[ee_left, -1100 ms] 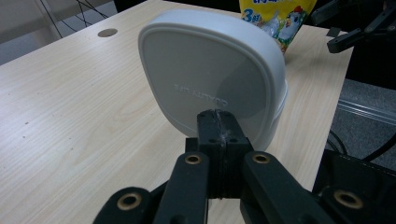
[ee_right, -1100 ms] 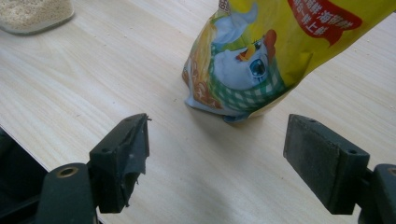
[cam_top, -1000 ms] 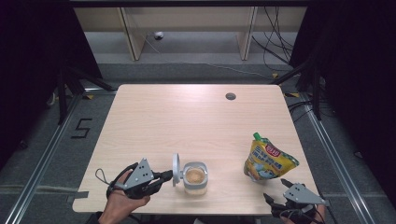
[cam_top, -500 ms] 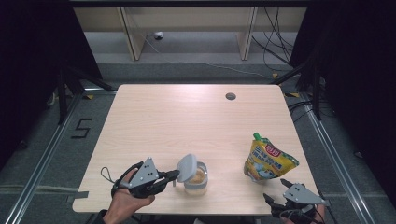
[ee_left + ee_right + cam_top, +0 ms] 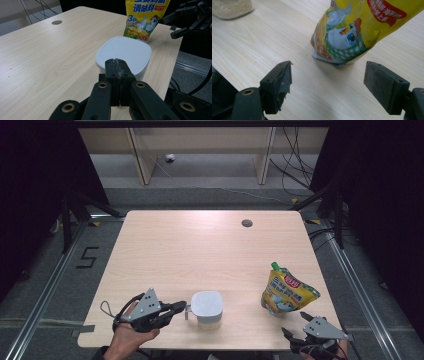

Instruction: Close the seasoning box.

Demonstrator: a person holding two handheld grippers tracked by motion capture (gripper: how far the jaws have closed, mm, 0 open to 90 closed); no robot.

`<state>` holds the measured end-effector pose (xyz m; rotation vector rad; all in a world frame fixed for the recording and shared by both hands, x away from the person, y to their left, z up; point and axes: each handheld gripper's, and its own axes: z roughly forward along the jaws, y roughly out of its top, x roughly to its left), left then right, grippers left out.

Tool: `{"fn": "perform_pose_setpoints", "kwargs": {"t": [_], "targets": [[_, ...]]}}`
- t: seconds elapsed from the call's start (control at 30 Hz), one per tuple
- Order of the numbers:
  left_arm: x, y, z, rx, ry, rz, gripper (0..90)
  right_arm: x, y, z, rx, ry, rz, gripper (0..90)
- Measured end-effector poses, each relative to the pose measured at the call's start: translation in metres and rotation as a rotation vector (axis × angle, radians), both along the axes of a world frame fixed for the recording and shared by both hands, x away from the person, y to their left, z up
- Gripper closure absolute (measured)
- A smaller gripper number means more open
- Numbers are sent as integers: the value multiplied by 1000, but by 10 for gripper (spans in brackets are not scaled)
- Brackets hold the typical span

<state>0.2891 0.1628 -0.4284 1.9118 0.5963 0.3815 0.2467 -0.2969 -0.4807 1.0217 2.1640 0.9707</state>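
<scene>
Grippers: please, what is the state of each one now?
Left gripper: jaws shut, holding nothing, beside the white container.
Right gripper: jaws open, empty, facing the yellow pouch.

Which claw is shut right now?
The left claw, jaws pressed together beside the white lidded container. The right claw gapes open near the yellow pouch.

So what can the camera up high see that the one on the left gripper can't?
The high view alone takes in the whole table, the floor around it and the person's left hand. The left gripper view alone shows the left gripper with its jaws pressed shut, close behind the container. Both show the white lidded container, the yellow seasoning pouch, the right gripper standing open and the round hole in the tabletop.
</scene>
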Motion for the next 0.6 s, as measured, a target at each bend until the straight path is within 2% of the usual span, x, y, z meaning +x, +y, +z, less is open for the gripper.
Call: {"fn": "perform_pose_setpoints", "kwargs": {"t": [0.07, 0.17, 0.2, 0.23, 0.27, 0.3, 0.33, 0.4, 0.47, 0.5, 0.53, 0.6], "targets": [[0, 6, -3, -6, -3, 2, 875, 0, 1, 0, 12, 15, 1, 232], [-1, 12, -7, -16, 5, 6, 844, -1, 0, 0, -1, 5, -7, 232], [-2, 14, -10, -19, 20, 2, 825, -1, 1, 0, -1, 6, -7, 231], [-4, 15, -13, -21, 28, 19, 808, -1, 1, 0, -5, 3, -9, 231], [-3, 18, -15, -8, 20, 5, 793, -1, 0, -1, -19, -12, -5, 230], [-4, 18, -18, -36, 43, 15, 773, -1, 1, -1, -17, -7, -4, 231], [-5, 20, -19, -33, 41, 12, 754, -1, 1, -1, -16, -3, -1, 231], [-6, 24, -23, -47, 56, 23, 662, -2, 1, -1, -18, -11, -1, 231], [-6, 27, -25, -34, 51, 18, 566, -2, 0, -1, -17, -10, -2, 231], [-8, 29, -28, -32, 67, 30, 539, -2, 1, -1, -16, -9, -3, 231], [-7, 30, -29, -20, 47, 19, 504, -2, 1, -1, -15, -8, -2, 230], [-9, 32, -32, -5, 63, 34, 430, -2, 1, -1, -17, -9, -1, 231]]}}
